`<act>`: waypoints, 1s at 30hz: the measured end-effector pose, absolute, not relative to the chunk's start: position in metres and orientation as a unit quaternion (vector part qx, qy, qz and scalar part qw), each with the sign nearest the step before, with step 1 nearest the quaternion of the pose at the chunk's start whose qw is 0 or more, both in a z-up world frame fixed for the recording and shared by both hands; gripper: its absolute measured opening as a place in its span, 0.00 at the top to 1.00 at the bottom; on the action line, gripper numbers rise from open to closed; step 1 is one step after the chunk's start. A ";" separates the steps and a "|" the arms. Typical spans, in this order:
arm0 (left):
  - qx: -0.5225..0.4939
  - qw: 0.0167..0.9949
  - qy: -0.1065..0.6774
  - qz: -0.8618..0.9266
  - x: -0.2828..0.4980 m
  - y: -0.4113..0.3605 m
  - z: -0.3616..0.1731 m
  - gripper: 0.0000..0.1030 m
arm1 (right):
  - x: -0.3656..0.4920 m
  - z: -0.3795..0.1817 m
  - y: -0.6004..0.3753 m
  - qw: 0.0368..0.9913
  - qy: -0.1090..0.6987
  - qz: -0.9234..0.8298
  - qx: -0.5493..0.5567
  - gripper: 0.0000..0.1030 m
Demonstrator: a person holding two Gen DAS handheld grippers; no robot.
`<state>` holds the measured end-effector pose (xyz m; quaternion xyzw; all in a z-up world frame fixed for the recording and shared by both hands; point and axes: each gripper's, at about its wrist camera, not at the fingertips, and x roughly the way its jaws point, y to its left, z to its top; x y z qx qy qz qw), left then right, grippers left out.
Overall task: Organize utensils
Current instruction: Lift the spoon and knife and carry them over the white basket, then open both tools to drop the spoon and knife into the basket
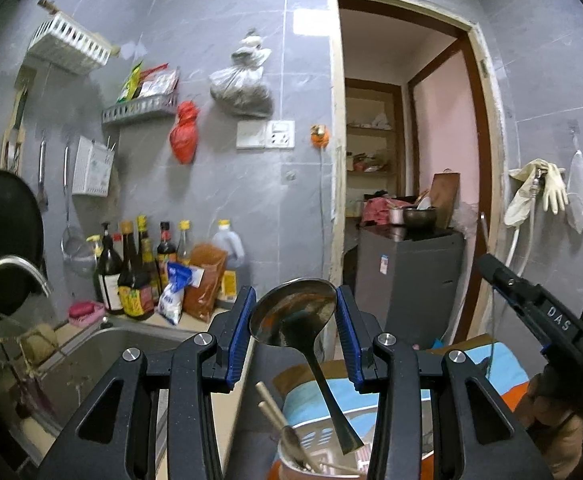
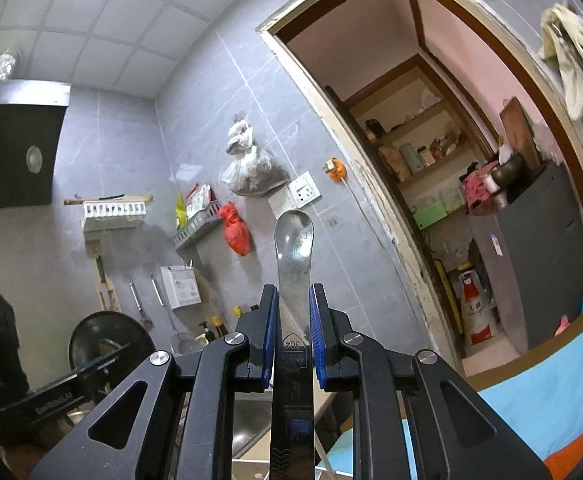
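wall tiles (image 1: 219, 184): grey marbled | hanging bag (image 1: 184, 133): red | gripper pads (image 1: 243, 332): blue | ladle (image 1: 291, 314): silver | cloth (image 2: 551, 392): light blue, orange edge

Countertop (image 1: 195, 326) beside the steel sink (image 1: 103, 354), carrying a cluster of sauce bottles (image 1: 131, 268), 1 white-and-blue bag (image 1: 173, 298), 1 orange packet (image 1: 203, 280) and 1 pink object (image 1: 85, 312).

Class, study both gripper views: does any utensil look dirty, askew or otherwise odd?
Yes. The ladle between the left hand-held gripper's fingers has brownish residue in its bowl, and it hangs tilted, handle down toward the utensil holder. The spoon in the right hand-held gripper looks clean.
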<state>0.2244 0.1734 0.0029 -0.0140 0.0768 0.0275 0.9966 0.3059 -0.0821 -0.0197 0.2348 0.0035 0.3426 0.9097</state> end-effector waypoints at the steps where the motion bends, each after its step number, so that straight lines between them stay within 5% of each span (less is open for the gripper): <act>1: -0.016 0.996 0.079 0.029 0.226 0.176 -0.001 0.66 | 0.308 -0.023 -0.082 0.910 0.005 0.340 0.236 0.87; 30: -0.005 0.994 0.108 0.014 0.254 0.170 -0.060 0.66 | 0.285 -0.069 -0.013 0.960 -0.055 0.274 0.026 0.86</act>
